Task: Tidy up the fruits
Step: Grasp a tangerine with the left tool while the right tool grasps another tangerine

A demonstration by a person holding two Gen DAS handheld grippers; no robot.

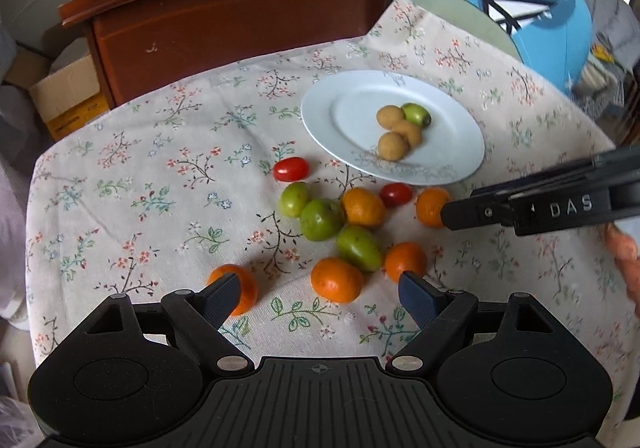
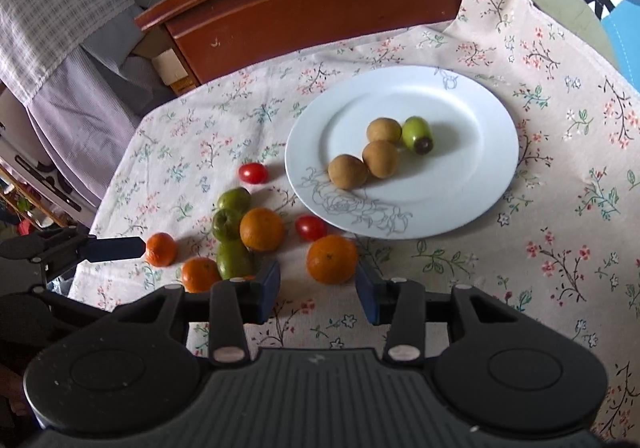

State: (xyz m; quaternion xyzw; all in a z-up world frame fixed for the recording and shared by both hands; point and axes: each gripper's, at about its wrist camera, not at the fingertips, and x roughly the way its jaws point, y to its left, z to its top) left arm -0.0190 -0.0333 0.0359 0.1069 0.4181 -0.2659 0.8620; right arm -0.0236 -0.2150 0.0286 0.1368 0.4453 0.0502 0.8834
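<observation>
Covering the bench, a floral cloth (image 2: 540,208) carries everything. White plate (image 2: 472,184): three brown fruits (image 2: 380,158) and one green fruit (image 2: 416,134) touching in a cluster. Left tool (image 1: 322,290): open, holding nothing, low over the cloth, an orange (image 1: 337,279) between its fingers. Right tool (image 2: 318,288): open, holding nothing, another orange (image 2: 331,259) just ahead of its gap. Loose beside the plate: more oranges, three green fruits (image 1: 322,219), two red tomatoes (image 1: 291,169).
</observation>
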